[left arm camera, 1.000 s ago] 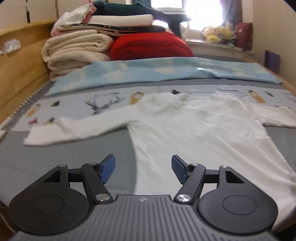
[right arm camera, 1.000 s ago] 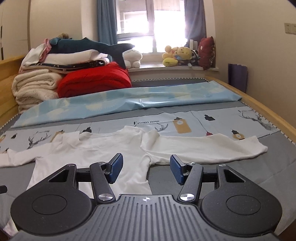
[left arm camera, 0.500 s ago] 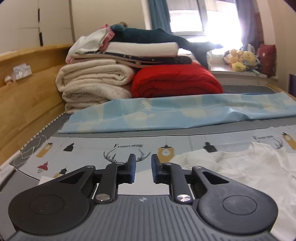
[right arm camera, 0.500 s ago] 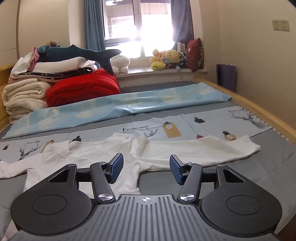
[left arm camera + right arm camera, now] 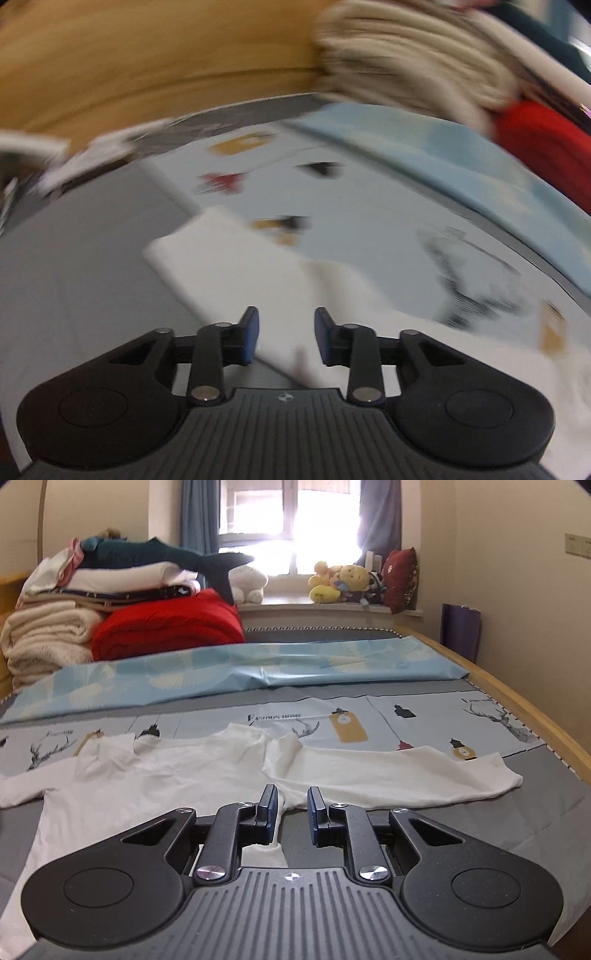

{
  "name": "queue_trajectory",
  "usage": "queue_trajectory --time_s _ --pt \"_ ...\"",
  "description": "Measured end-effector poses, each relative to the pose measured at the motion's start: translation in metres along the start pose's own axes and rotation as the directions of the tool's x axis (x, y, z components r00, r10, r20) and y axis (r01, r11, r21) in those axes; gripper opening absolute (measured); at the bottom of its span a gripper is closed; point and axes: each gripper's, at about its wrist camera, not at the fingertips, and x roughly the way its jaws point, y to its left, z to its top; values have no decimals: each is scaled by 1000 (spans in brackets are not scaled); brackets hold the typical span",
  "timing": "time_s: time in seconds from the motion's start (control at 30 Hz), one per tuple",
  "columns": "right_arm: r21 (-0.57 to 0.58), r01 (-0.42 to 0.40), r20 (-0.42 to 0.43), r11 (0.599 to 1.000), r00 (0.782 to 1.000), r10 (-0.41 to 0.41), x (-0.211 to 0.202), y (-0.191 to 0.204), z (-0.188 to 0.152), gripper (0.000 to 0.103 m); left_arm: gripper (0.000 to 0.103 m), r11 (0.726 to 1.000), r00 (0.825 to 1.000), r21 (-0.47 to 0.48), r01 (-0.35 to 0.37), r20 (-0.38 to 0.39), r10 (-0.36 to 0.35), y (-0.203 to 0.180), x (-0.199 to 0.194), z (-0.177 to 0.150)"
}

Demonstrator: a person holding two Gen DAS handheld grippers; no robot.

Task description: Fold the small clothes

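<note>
Though the left wrist view is smeared by blur, the left claw (image 5: 286, 339) shows its blue pads apart and opening, with a white sleeve (image 5: 236, 273) of the shirt lying under the gap but not pinched. That sleeve runs from the near right to its cuff at the far left, on the grey bed (image 5: 85, 266). Beyond it lies a printed sheet (image 5: 354, 206), then a pale blue cloth (image 5: 461, 155). A wooden bed frame (image 5: 147, 66) fills the far left, and cream blankets (image 5: 413, 62) with a red quilt (image 5: 546, 144) sit at the far right.

From the right wrist view, the right claw (image 5: 291, 812) is narrow and closing, hanging over the shirt (image 5: 177, 775) near its right armpit; whether the pads touch the cloth I cannot tell. The shirt lies flat, sleeves spread left and right. Far behind are folded blankets (image 5: 48, 635), a red quilt (image 5: 166, 627), a toy shark (image 5: 166, 552) and soft toys (image 5: 343, 581) on the windowsill.
</note>
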Motion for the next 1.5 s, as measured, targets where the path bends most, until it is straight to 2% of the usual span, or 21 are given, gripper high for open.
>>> queue_trajectory --time_s 0.1,0.17,0.37,0.4,0.43,0.47,0.57,0.7,0.8,0.9,0.97,1.07,1.13,1.23,1.27,1.3,1.37,1.4,1.43,1.47,1.5 --pt "-36 7 -11 999 1000 -7 3 12 1 18 38 996 997 -60 -62 -50 59 23 21 4" --pt "-69 29 -15 997 999 -30 6 19 1 19 42 995 996 -84 -58 -80 51 29 31 4" --pt "-96 63 -44 993 997 -67 17 26 8 19 43 986 985 -150 -69 -164 44 32 46 -1" --pt "-99 65 -51 993 996 -70 21 28 10 19 39 985 986 -163 -54 -164 27 32 46 0" --pt "-101 67 -64 993 995 -73 27 31 13 19 27 984 986 -175 -31 -166 1 32 44 -3" --pt "-101 67 -78 993 994 -75 34 34 15 19 7 983 986 -184 -4 -164 -27 31 46 -4" --pt "-69 47 -108 996 993 -54 57 54 32 19 4 989 993 -145 -11 -117 -6 23 38 -5" --pt "-28 -60 -85 998 995 57 82 97 57 20 3 996 999 -88 4 -48 -8 3 17 3" --pt "-57 -102 -108 993 990 96 104 138 61 22 3 995 998 -84 59 -18 -60 -15 -4 12" --pt "-91 -195 -166 977 970 178 128 175 59 22 3 991 993 -57 117 -5 -117 -39 -25 16" --pt "-132 -249 -180 960 958 223 139 191 55 22 3 987 987 -3 160 8 -160 -61 -37 13" --pt "-204 -277 -169 939 955 245 146 196 43 22 3 981 982 39 188 5 -189 -91 -50 4" --pt "-216 -245 -205 945 958 201 154 193 39 22 3 978 980 60 200 8 -201 -114 -62 -6" --pt "-156 -256 -230 954 949 217 159 178 44 22 3 952 965 198 232 75 -251 -166 -100 -29" --pt "-136 -254 -229 958 948 219 158 172 47 22 3 927 950 277 252 113 -292 -187 -120 -40" --pt "-113 -252 -225 961 949 223 158 165 50 22 3 890 926 361 279 145 -349 -209 -143 -55" --pt "-55 -257 -225 965 945 239 157 146 57 22 3 786 857 492 374 140 -495 -241 -184 -88" --pt "-25 -247 -221 969 946 236 158 136 62 22 4 718 812 530 452 88 -577 -253 -201 -104" --pt "-7 -227 -216 974 951 220 160 127 65 22 4 643 764 536 548 -6 -645 -262 -211 -117" --pt "5 -196 -210 981 958 193 162 118 68 22 8 559 701 508 655 -134 -700 -271 -215 -127" --pt "22 -151 -202 988 967 153 165 106 70 22 12 481 631 460 746 -256 -732 -279 -217 -136"
